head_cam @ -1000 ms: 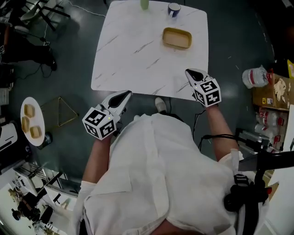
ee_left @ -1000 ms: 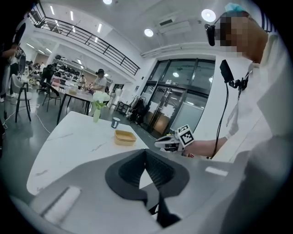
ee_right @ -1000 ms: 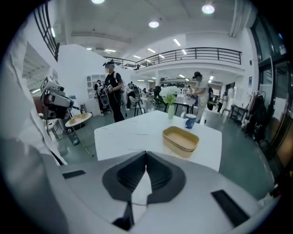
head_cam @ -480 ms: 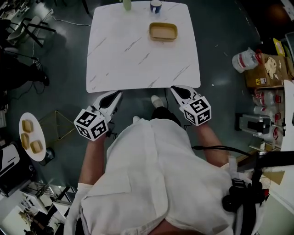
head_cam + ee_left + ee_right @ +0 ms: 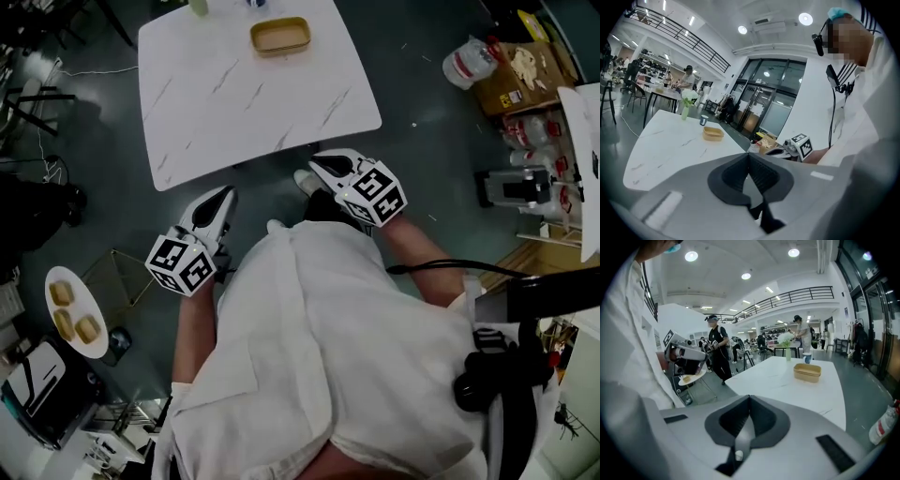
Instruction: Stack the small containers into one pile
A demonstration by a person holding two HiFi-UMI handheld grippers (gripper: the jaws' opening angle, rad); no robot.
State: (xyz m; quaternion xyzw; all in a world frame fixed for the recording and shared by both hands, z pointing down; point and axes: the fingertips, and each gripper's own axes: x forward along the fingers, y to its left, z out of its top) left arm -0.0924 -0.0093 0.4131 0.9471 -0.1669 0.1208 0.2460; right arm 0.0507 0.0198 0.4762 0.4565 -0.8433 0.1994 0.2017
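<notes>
A stack of tan small containers [image 5: 280, 35] sits at the far side of the white marble table [image 5: 234, 103]; it also shows as the tan stack [image 5: 713, 133] and the tan stack [image 5: 807, 372]. Three more tan containers [image 5: 73, 314] lie on a small round side table [image 5: 56, 281] at the left, over the floor. My left gripper [image 5: 225, 193] and right gripper [image 5: 317, 161] hang below the table's near edge, close to my body, both shut and empty. Seen along the jaws, the left gripper [image 5: 749, 157] and right gripper [image 5: 750, 399] hold nothing.
A blue cup [image 5: 807, 357] and a green vase with flowers [image 5: 788, 352] stand behind the stack. Boxes and a plastic jug [image 5: 464, 64] sit on the floor at the right. A person [image 5: 717, 350] stands near the side table [image 5: 692, 377], with chairs and tables beyond.
The view has swung and backed off: the table has slid up and left. Both grippers have come off its near edge and now hang over the floor. Jaws stay shut.
</notes>
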